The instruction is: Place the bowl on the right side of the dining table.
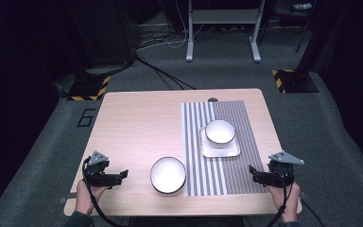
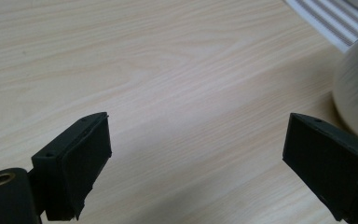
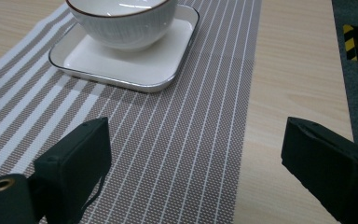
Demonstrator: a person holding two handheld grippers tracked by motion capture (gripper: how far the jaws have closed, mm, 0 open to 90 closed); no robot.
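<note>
Left gripper: The left gripper (image 1: 123,174) rested at the 7 o'clock corner of the tabletop (image 1: 137,123), its fingers (image 2: 74,163) released and spread wide, grasping nothing.
Right gripper: The right gripper (image 1: 252,169) sat at the 5 o'clock corner, over the near edge of the striped placemat (image 1: 222,179); its fingers (image 3: 77,163) were likewise released and empty.
Near bowl: The loose white bowl (image 1: 168,175) stood upright on bare wood at 6 o'clock, just beside the placemat's left edge and near the left gripper. In the left gripper view its wall (image 2: 354,88) lay just beyond the right-hand finger.
Far bowl: A second bowl (image 1: 220,132) sat on the square plate (image 1: 208,150) on the placemat, toward 1 o'clock.
Step in hand: Judged to be the approach to the near bowl with the left gripper.
Recommended grip: One finger inside the rim, one outside, at the side facing the gripper; closure should be square to the wall.
Caution: Glazed ceramic was likely to slip; a shallow bite could tip the bowl.
</note>
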